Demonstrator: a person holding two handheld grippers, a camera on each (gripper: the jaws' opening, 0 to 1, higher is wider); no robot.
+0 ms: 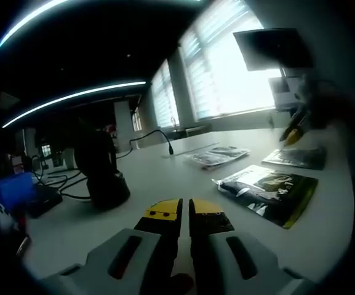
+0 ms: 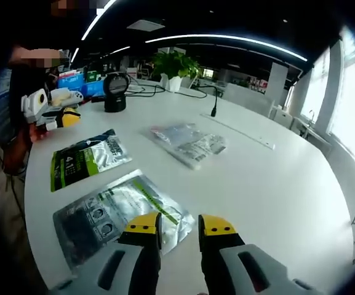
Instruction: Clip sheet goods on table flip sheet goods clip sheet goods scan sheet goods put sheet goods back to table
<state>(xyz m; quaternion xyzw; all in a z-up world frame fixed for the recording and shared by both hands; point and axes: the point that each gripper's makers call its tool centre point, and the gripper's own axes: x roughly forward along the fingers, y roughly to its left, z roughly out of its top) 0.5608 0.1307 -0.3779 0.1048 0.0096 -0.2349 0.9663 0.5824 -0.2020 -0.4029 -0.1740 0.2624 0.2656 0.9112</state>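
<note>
Three sheet packets lie flat on the white table [image 2: 275, 184]. A silver packet [image 2: 115, 212] sits just ahead of my right gripper [image 2: 180, 226], which is open with nothing between its jaws; its left jaw overlaps the packet's near corner. Farther left is a green-and-black packet [image 2: 85, 160], and a clear packet [image 2: 186, 142] lies mid-table. My left gripper [image 1: 185, 212] is shut on nothing and hovers over bare table, with the green-and-black packet [image 1: 269, 190] to its right. It also appears in the right gripper view as the left gripper [image 2: 51, 107], in a person's hand.
A black scanner on a stand [image 2: 114, 92] sits at the table's far side, with cables [image 2: 165, 92] beside it. In the left gripper view the scanner [image 1: 103, 172] is close, ahead and to the left. A potted plant [image 2: 174, 64] stands behind. A blue box [image 1: 11, 190] lies left.
</note>
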